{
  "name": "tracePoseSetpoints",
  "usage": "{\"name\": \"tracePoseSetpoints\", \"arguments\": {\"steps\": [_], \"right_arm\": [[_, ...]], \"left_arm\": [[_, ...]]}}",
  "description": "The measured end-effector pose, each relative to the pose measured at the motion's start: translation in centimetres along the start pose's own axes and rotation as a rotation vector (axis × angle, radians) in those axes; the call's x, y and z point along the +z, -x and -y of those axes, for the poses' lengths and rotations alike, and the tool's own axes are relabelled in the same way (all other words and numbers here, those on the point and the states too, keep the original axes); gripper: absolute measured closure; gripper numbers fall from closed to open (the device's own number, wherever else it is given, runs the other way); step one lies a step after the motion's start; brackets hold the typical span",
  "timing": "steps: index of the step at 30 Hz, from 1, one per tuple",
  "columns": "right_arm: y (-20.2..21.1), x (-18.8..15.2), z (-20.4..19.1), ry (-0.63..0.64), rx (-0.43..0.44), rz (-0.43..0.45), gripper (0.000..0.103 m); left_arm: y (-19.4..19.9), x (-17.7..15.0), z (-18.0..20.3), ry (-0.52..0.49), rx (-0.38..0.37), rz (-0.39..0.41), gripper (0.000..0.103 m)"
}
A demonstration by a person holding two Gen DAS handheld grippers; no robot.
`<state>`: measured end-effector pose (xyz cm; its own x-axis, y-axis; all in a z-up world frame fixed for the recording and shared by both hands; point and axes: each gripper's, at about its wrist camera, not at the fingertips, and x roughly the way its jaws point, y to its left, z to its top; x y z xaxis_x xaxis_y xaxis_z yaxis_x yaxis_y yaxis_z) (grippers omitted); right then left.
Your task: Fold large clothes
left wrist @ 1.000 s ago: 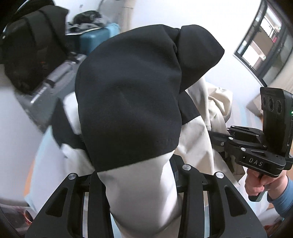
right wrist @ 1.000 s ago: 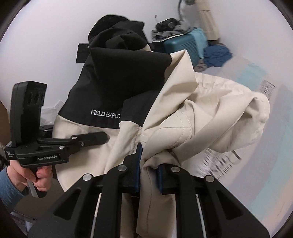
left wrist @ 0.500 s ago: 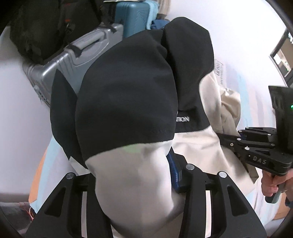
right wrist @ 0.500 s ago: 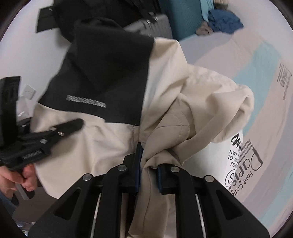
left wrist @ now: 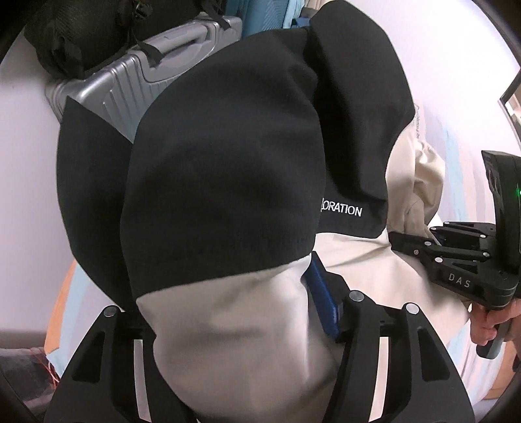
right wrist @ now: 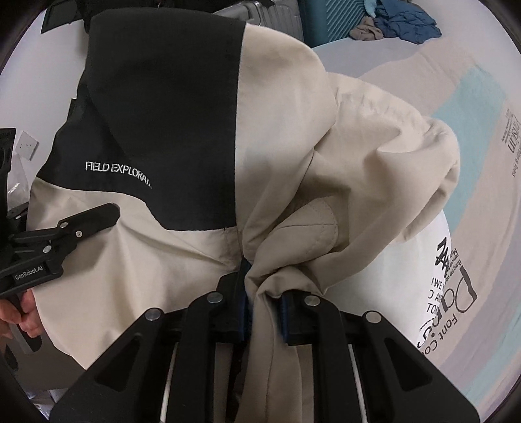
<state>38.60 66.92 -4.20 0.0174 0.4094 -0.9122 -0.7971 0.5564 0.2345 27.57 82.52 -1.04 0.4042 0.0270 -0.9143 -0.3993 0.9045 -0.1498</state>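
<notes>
A black and beige jacket [left wrist: 221, 182] with white lettering hangs from both hand-held grippers above a bed. In the left wrist view its beige cloth bulges between the fingers of my left gripper [left wrist: 228, 312]. Those jaws are opening: the blue pad [left wrist: 320, 302] on the right finger shows bare beside the cloth, and the left finger is hidden under it. My right gripper [right wrist: 265, 312] is shut on a bunched beige fold of the jacket [right wrist: 293, 130]. Each gripper also appears in the other's view, left gripper [right wrist: 104, 213] and right gripper [left wrist: 403, 240], each held by a hand.
A striped, printed bedsheet [right wrist: 472, 162] lies below and to the right. A silver suitcase [left wrist: 156, 75] and a black bag [left wrist: 65, 39] stand behind the jacket. A teal suitcase [right wrist: 325, 26] and a heap of blue clothes [right wrist: 403, 22] are at the far end.
Both grippers have sunk toward the bed with the jacket. The left jaws have spread, baring the blue pad. The right grip on the beige fold looks the same.
</notes>
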Motion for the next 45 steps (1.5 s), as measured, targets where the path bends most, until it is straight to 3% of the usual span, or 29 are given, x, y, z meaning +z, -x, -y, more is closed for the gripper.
{"name": "tracePoseSetpoints", "arguments": {"steps": [4,7,9,10,18,23,27,32,36,39,45], "right_arm": [[0.3,0.0,-0.4,-0.002,-0.041,0.016,0.086],[1.3,-0.4,-0.9,0.006,-0.086,0.053,0.074],[2.0,-0.8,-1.0,-0.001,-0.153,0.080,0.047],[2.4,-1.0,-0.8,-0.015,-0.157,0.097,0.043],[3.6,-1.8,-1.2,-0.033,-0.187,0.141,0.025],[6.8,-3.7,-1.9,-0.010,-0.204,0.206,0.014],[10.0,-5.8,-2.8,0.018,-0.230,0.274,0.008],[14.4,-9.9,-3.1,0.018,-0.251,0.367,0.008],[17.9,-13.8,-3.0,-0.002,-0.237,0.422,0.008],[21.8,-17.6,-4.1,0.056,-0.264,0.458,0.008],[30.6,-25.2,-5.7,0.028,-0.234,0.495,0.008]], "left_arm": [[0.6,-0.3,0.7,0.014,0.053,0.018,0.034],[1.8,-0.5,1.4,0.000,0.109,0.040,0.026],[2.9,-0.8,1.9,-0.008,0.160,0.062,0.016],[3.6,-1.1,2.3,-0.012,0.168,0.076,0.011],[8.0,-3.2,5.1,-0.041,0.256,0.171,0.007],[11.6,-5.3,6.6,-0.022,0.280,0.232,0.006],[13.9,-7.3,7.6,0.006,0.265,0.282,0.006],[16.6,-10.0,8.6,0.023,0.263,0.332,0.006],[19.8,-14.9,9.4,0.103,0.284,0.350,0.006],[22.0,-18.5,10.8,0.139,0.285,0.337,0.006],[27.6,-24.7,15.5,0.148,0.281,0.331,0.006]]}}
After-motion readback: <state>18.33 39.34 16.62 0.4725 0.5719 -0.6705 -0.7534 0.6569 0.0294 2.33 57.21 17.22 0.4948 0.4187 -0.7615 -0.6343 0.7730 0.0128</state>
